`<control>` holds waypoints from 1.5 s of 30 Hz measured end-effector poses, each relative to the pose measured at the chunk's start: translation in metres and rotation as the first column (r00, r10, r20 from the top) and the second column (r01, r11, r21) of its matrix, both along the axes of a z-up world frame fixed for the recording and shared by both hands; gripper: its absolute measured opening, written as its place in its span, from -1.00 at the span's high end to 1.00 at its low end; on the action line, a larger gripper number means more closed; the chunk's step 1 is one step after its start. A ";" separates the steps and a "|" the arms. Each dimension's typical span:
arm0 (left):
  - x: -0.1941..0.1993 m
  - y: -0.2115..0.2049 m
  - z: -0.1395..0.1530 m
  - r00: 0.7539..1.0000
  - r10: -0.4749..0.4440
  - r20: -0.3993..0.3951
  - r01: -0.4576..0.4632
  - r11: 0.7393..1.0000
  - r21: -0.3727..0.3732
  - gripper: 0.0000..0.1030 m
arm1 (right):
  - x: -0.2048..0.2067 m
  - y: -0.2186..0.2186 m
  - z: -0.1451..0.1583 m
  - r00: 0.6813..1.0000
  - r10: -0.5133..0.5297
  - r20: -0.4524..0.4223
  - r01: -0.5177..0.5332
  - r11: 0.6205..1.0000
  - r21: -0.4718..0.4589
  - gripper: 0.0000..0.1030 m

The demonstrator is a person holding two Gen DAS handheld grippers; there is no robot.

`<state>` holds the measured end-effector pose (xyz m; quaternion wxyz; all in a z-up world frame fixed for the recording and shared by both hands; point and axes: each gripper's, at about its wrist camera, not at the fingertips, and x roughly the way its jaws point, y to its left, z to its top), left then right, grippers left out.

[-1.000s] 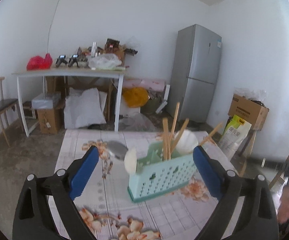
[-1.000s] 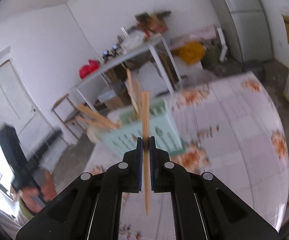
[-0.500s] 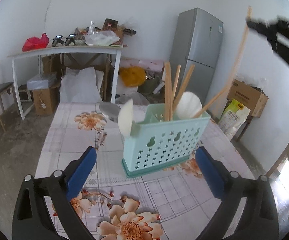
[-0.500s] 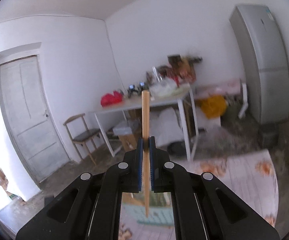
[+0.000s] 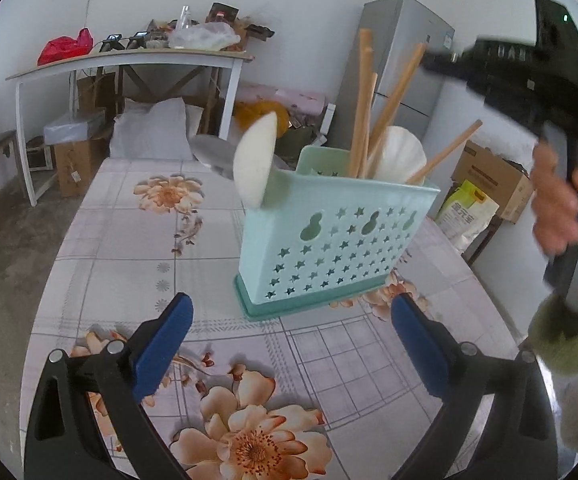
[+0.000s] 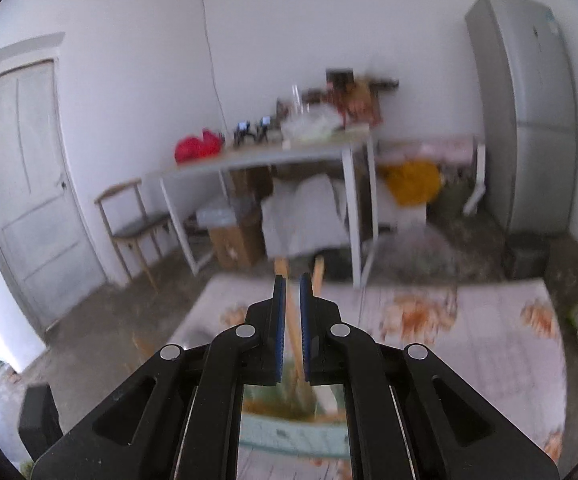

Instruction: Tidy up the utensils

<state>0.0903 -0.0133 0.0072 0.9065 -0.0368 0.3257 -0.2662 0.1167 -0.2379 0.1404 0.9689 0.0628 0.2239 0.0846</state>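
Mint-green perforated utensil holder stands upright on the bench, which has a floral tiled cloth, roughly mid-bench just ahead of the left gripper. Left fingers wide apart, holding nothing, low over the cloth on either side of the holder's base without touching it. Inside the holder: several wooden chopsticks leaning at different angles, a white spoon bowl-up among them, another white spoon sticking out at the holder's left end, and a metal spoon behind that one. Right gripper sits above the holder, looking down past its fingers at the holder's rim, blurred. Right fingers slightly apart with a wooden chopstick running between them; the gap shows on both sides of the stick, so not clamped. In the left view the right gripper shows top right at the chopstick tops, the person's hand on its handle. Background: cluttered white table, grey fridge, cardboard box, chair, door.
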 end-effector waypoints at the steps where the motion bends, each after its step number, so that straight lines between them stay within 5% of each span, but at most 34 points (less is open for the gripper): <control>1: 0.002 -0.001 -0.002 1.000 -0.006 0.004 0.006 1.000 0.001 -0.89 | -0.003 -0.003 -0.004 1.000 -0.006 -0.010 0.006 1.000 0.002 0.70; 3: 0.006 -0.002 -0.004 1.000 -0.013 0.009 0.013 1.000 0.003 -0.89 | -0.014 -0.008 0.001 1.000 -0.017 0.012 0.017 1.000 0.015 0.18; 6: 0.013 -0.003 -0.006 1.000 -0.022 0.013 0.022 1.000 -0.001 -0.89 | -0.038 -0.019 0.013 0.997 -0.029 0.077 0.026 0.999 0.039 -0.08; 10: 0.024 -0.006 -0.007 0.999 -0.038 0.020 0.039 0.999 -0.017 -0.89 | -0.068 -0.058 0.013 0.989 -0.085 0.117 0.070 0.989 0.129 -0.18; 13: 0.030 -0.008 -0.008 0.998 -0.055 0.029 0.056 0.998 -0.031 -0.89 | -0.073 -0.100 -0.014 0.987 -0.157 0.045 0.139 0.952 0.272 -0.20; 15: 0.033 -0.011 -0.008 0.997 -0.066 0.032 0.067 0.997 -0.037 -0.89 | -0.068 -0.131 -0.045 0.985 -0.163 -0.058 0.172 0.882 0.439 -0.20; 18: 0.037 -0.015 -0.008 0.996 -0.080 0.037 0.081 0.996 -0.037 -0.89 | -0.047 -0.164 -0.096 0.980 -0.093 -0.177 0.189 0.713 0.675 -0.22; 23: 0.042 -0.029 -0.009 0.994 -0.092 0.055 0.094 0.995 -0.034 -0.89 | -0.001 -0.166 -0.137 0.977 0.067 -0.201 0.139 0.512 0.848 -0.22; 28: 0.047 -0.036 -0.009 0.996 -0.089 0.033 0.091 0.994 -0.067 -0.89 | 0.023 -0.136 -0.161 0.955 0.197 -0.219 0.129 0.388 0.912 -0.22; 36: 0.049 -0.038 -0.010 0.996 -0.091 0.010 0.092 0.991 -0.094 -0.89 | 0.006 -0.129 -0.153 0.954 0.176 -0.243 0.157 0.398 0.904 -0.23; 41: 0.043 -0.035 -0.009 0.995 -0.096 0.013 0.097 0.989 -0.112 -0.89 | -0.013 -0.125 -0.146 0.951 0.155 -0.268 0.178 0.437 0.882 -0.23; 45: 0.038 -0.031 -0.009 0.992 -0.122 0.017 0.123 0.985 -0.118 -0.89 | -0.015 -0.113 -0.154 0.936 0.217 -0.277 0.173 0.403 0.899 -0.23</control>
